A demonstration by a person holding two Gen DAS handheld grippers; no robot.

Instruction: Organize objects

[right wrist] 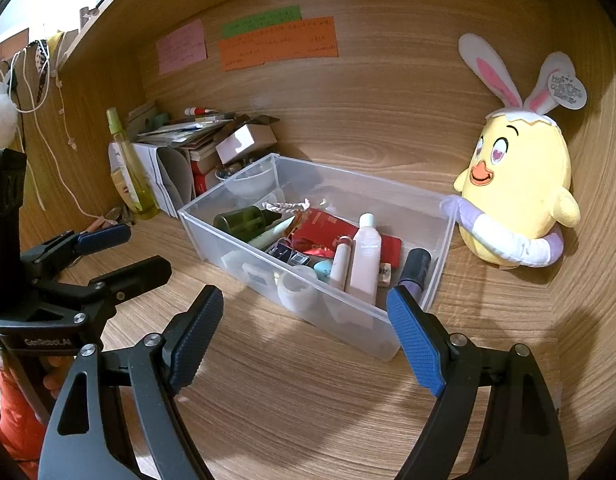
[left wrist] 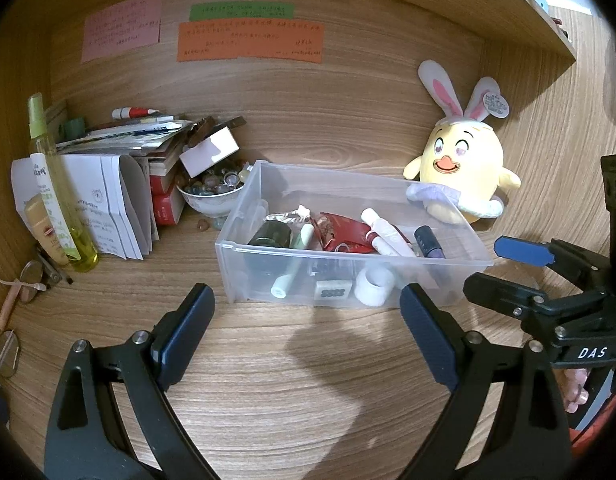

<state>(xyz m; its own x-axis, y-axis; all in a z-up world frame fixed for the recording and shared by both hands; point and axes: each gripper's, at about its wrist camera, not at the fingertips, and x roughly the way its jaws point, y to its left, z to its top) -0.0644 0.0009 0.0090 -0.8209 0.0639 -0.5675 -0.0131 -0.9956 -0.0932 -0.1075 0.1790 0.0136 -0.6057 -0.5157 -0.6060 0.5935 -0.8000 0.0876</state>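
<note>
1. The worktop (left wrist: 308, 380) is brown wood grain.
2. The bin (left wrist: 268, 264) is clear plastic.
3. The plush chick (left wrist: 463, 160) is yellow with pink-lined white ears.
4. The wall notes (left wrist: 250, 42) are pink, green and orange.
5. The spray bottle (left wrist: 56, 184) is yellow-green.

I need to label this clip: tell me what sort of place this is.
Probably a personal study desk alcove at home or in a dorm: handwritten sticky notes on the wooden back panel, a stack of books and papers, and a plush chick beside a clear bin of cosmetics.
</note>
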